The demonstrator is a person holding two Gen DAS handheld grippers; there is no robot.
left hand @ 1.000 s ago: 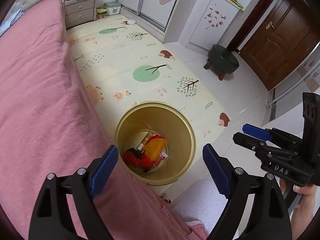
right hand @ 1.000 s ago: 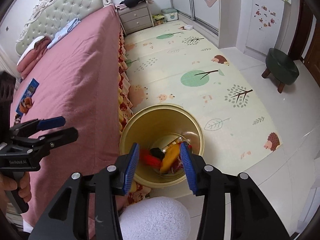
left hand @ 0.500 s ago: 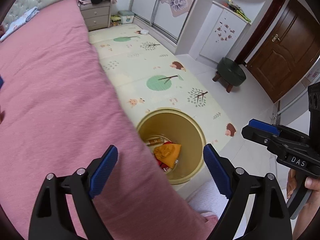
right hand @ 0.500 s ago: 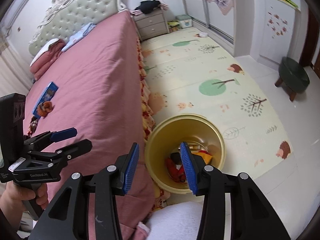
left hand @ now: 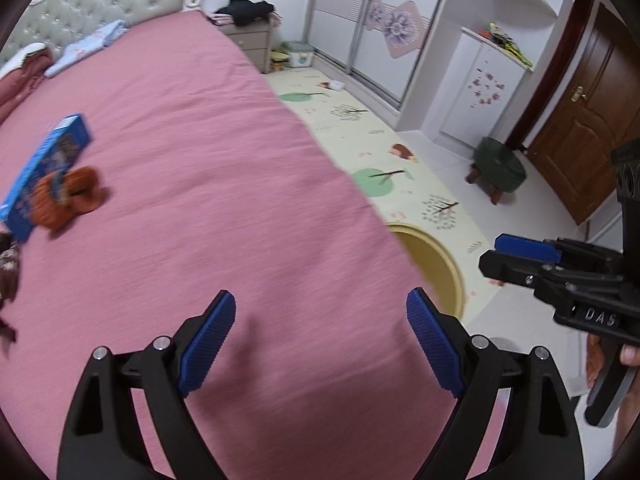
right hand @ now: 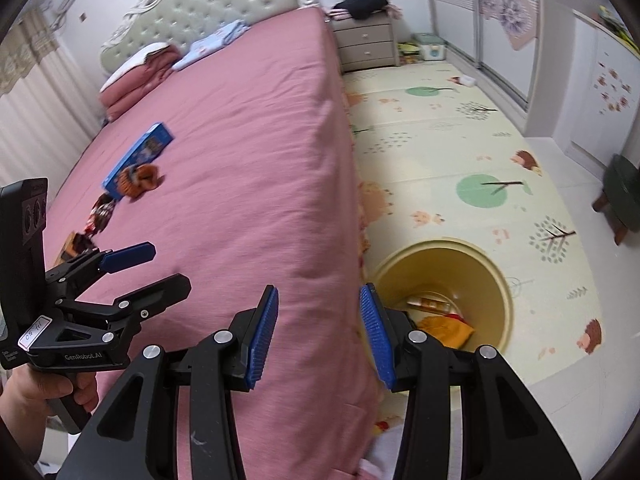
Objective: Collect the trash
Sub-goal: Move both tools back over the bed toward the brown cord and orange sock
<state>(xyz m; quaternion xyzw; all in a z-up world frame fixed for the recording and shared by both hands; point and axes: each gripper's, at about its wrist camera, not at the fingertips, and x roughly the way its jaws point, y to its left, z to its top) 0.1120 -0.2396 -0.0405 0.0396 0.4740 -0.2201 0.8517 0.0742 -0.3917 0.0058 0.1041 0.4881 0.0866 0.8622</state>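
Grippers: left gripper [left hand: 321,334] wide, right gripper [right hand: 318,334] parted, empty; round yellow bin [right hand: 496,276].

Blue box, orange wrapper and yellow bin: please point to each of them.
Blue box [right hand: 140,155]: right wrist view, middle of its top face.
Orange wrapper [right hand: 141,176]: right wrist view, crumpled middle.
Yellow bin [right hand: 505,295]: right wrist view, its right rim.

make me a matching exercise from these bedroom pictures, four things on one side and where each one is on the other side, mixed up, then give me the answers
Things:
1. blue box
2. yellow bin
3. green stool
4. black clothes

Places:
A. on the nightstand
B. on the pink bed
C. on the white floor near the brown door
D. on the play mat beside the bed

Pairs: 1-B, 2-D, 3-C, 4-A
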